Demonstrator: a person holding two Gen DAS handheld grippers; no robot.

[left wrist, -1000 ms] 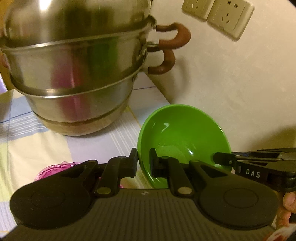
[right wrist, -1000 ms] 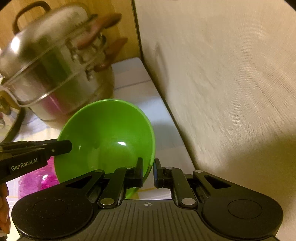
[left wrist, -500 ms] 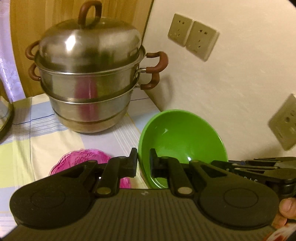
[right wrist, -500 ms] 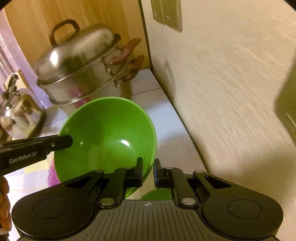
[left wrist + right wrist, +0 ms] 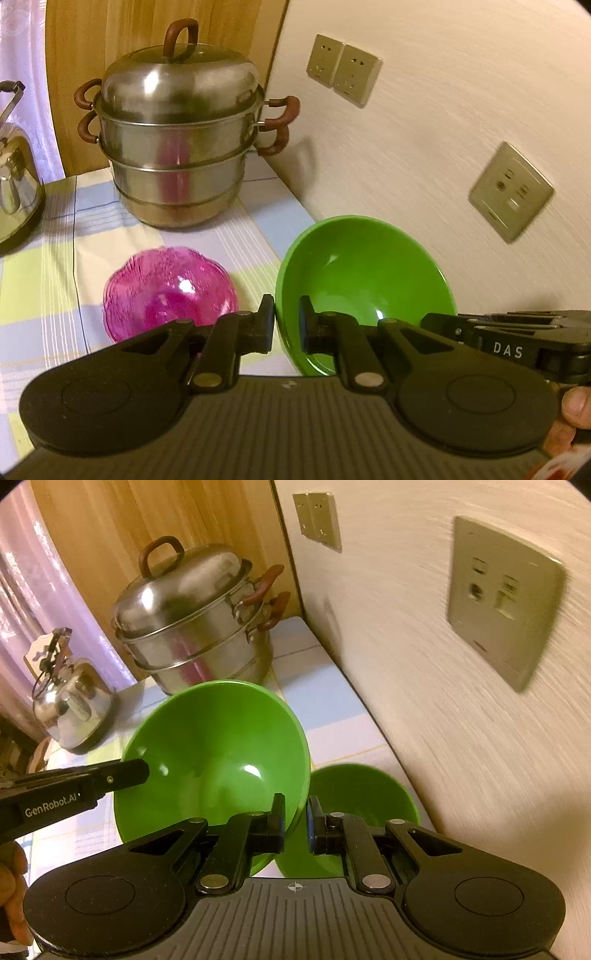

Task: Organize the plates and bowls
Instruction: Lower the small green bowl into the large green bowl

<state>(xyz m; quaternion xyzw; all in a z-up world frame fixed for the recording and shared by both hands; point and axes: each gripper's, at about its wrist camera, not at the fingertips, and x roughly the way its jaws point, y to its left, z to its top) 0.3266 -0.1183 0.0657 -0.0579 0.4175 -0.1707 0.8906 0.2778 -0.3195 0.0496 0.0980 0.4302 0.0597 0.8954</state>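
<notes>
A large green bowl (image 5: 364, 284) (image 5: 218, 757) hangs in the air above the table, tilted, held by both grippers at opposite sides of its rim. My left gripper (image 5: 286, 321) is shut on the rim's left side; my right gripper (image 5: 295, 821) is shut on the rim's right side. The right gripper (image 5: 439, 322) also shows from the side in the left wrist view, and the left gripper (image 5: 142, 771) in the right wrist view. A second, smaller green bowl (image 5: 364, 794) sits on the table below. A pink glass bowl (image 5: 168, 291) rests on the cloth.
A steel steamer pot (image 5: 181, 136) (image 5: 195, 620) with brown handles stands at the back. A steel kettle (image 5: 14, 177) (image 5: 70, 705) is to its left. A wall with sockets (image 5: 511, 197) (image 5: 502, 602) runs close along the right. A striped cloth (image 5: 44, 266) covers the table.
Both grippers have drawn back and up from the steamer pot with the green bowl between them. The pink bowl and the second green bowl have come into view below.
</notes>
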